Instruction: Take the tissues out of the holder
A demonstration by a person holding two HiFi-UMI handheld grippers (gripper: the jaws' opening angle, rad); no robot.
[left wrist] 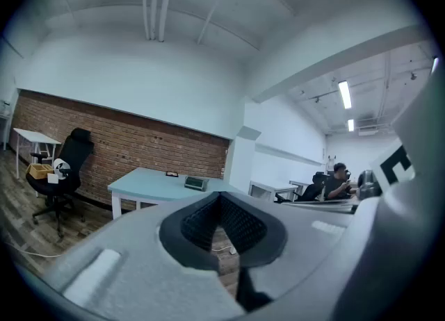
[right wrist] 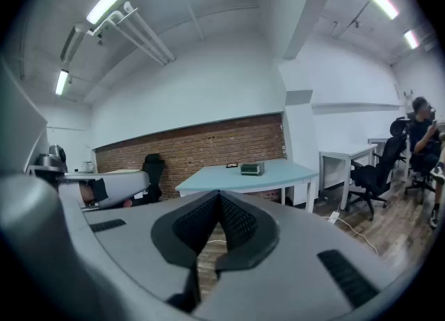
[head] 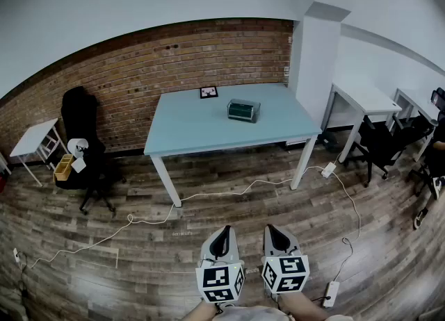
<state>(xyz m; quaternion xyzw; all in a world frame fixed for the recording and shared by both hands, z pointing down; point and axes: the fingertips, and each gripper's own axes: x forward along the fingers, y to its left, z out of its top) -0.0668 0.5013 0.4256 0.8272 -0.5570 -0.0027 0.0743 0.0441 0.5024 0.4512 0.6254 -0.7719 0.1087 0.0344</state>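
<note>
On the tabletop the holder sits right of centre, a small card at the far edge. A chair stands left of the tabletop, a cable on the floor before it.

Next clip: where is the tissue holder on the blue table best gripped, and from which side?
Likely across its short depth, clamping front and back faces, coming down from above at the near edge of the table. The tissue holder is a low box lying flat, wider than deep. Its opening is too small to see from here.
</note>
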